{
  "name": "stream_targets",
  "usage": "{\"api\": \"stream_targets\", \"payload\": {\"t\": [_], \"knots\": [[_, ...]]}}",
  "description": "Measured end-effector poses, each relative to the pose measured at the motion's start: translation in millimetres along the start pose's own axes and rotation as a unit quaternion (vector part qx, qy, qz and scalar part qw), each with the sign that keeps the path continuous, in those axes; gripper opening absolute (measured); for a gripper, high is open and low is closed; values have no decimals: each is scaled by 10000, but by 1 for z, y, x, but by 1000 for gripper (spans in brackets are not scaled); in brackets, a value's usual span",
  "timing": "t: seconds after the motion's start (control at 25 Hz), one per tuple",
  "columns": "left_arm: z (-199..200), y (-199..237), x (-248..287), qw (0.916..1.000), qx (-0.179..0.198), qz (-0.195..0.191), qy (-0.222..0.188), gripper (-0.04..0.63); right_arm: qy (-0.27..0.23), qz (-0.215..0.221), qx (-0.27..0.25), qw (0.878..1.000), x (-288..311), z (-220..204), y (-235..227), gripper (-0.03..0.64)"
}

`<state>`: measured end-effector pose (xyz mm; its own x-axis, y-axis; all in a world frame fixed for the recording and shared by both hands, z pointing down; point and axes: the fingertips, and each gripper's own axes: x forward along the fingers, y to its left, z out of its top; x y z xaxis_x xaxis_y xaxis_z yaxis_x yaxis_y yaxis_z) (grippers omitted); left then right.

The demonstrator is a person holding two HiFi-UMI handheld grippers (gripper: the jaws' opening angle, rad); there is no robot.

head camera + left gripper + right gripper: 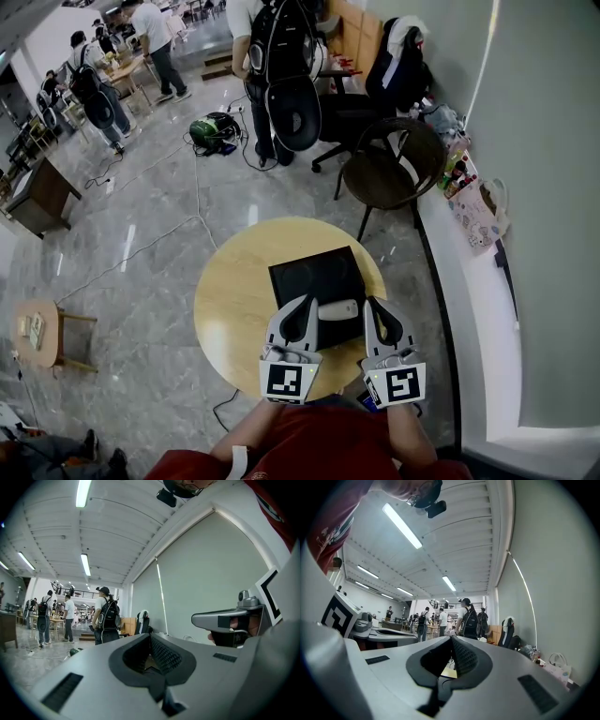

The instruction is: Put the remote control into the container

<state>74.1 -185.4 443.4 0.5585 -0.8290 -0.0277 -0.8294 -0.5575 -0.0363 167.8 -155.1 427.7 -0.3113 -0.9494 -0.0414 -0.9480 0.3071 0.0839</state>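
Head view puts the white remote control (339, 309) at the near edge of the black container (314, 267) on the round table (230, 300); I cannot tell whether it lies inside or on the rim. My left gripper (308, 302) and right gripper (372, 304) flank it, level, jaws pressed together on nothing. If it needs seating, I'd spread one gripper, pinch its narrow width, and lower it mid-container.

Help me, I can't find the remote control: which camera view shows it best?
The head view: the white remote control lies in plain sight on the black container on the round table. Both gripper views look level across the room and show none of it.
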Motion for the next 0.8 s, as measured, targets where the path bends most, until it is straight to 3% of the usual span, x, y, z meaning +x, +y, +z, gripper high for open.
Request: {"api": "stream_targets", "payload": {"t": [0.24,0.48,0.64,0.8], "knots": [[2,2,0,10000,-36,11,-65,17,3,7,31,10000,2,0,1,21],[-5,-1,4,9998,81,-32,190,17,23,11,55,10000,2,-4,-7,21],[5,-2,6,9997,-50,7,-244,17,35,-2,47,10000,1,-3,-6,21],[1,0,-1,10000,12,-50,-69,17,51,-20,35,10000,0,-5,-1,21]]}}
